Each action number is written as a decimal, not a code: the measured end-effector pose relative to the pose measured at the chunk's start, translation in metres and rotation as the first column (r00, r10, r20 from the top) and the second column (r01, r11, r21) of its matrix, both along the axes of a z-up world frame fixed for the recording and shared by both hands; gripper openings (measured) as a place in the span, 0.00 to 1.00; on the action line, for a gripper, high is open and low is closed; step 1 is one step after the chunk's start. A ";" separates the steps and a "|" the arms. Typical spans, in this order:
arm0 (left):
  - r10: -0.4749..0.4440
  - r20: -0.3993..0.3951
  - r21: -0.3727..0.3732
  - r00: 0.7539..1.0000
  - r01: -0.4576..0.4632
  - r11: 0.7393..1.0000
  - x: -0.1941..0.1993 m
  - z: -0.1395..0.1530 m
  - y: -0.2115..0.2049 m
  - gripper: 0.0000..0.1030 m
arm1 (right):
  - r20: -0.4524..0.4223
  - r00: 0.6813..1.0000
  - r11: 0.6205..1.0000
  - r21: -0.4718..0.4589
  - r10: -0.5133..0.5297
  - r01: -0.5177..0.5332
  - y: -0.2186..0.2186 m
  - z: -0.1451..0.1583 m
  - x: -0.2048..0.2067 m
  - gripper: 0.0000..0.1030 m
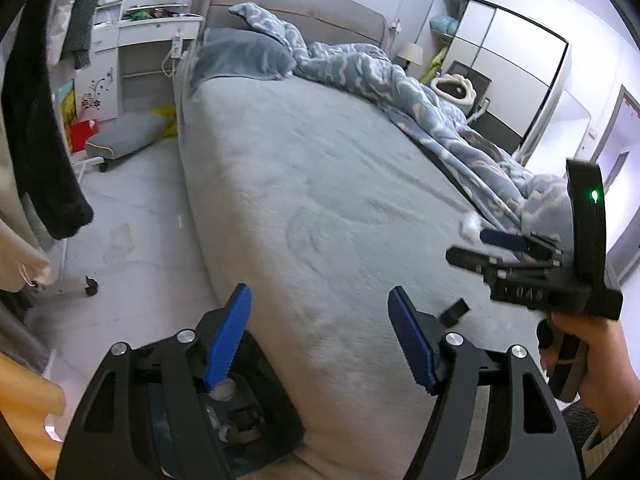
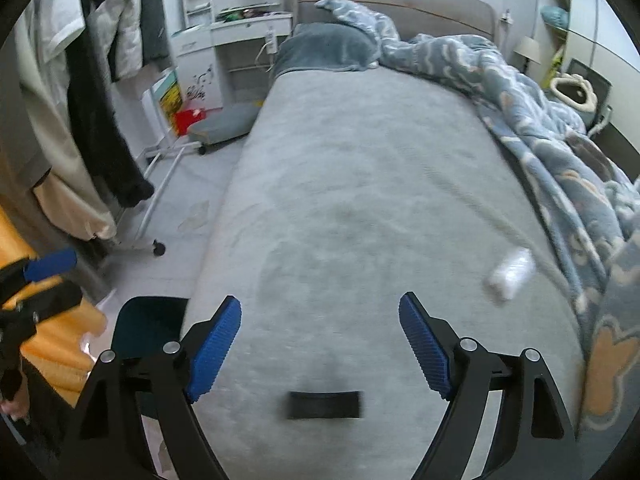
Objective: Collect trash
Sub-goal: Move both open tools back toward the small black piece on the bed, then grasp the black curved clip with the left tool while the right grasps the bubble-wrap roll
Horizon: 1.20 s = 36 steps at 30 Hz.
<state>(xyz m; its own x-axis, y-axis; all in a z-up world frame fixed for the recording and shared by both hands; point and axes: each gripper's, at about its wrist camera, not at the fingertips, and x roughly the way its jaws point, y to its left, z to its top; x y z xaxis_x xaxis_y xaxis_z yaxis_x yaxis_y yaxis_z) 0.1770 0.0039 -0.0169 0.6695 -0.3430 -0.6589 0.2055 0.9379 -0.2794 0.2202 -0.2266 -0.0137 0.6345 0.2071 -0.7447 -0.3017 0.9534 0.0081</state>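
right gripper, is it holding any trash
No, the right gripper is open with only bare bed between its pads.

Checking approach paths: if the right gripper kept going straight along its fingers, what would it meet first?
Probably the bare grey bed cover. The right gripper is open and empty, the black strip lies below its line, and the white wad off to the right. Depth is unclear.

A crumpled tissue is lying at right on the bed, beside the duvet; a flat wrapper is sitting at bottom centre.
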 end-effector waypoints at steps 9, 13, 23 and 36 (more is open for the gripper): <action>-0.048 -0.032 0.034 0.998 0.049 0.998 -0.001 -0.009 -0.051 0.74 | 0.027 0.998 0.997 0.046 -0.060 0.059 -0.052 0.012 0.004 0.83; -0.076 -0.058 0.046 0.995 0.079 0.996 0.000 -0.017 -0.075 0.77 | 0.029 0.997 0.996 0.046 -0.074 0.073 -0.067 0.012 0.009 0.83; -0.184 -0.095 0.027 0.978 0.187 0.982 -0.004 -0.032 -0.133 0.77 | 0.013 0.993 0.993 0.042 -0.114 0.113 -0.106 0.005 0.025 0.83; -0.183 -0.173 0.010 0.968 0.188 0.982 0.015 -0.061 -0.165 0.76 | 0.029 0.990 0.990 0.046 -0.137 0.136 -0.136 -0.009 0.038 0.83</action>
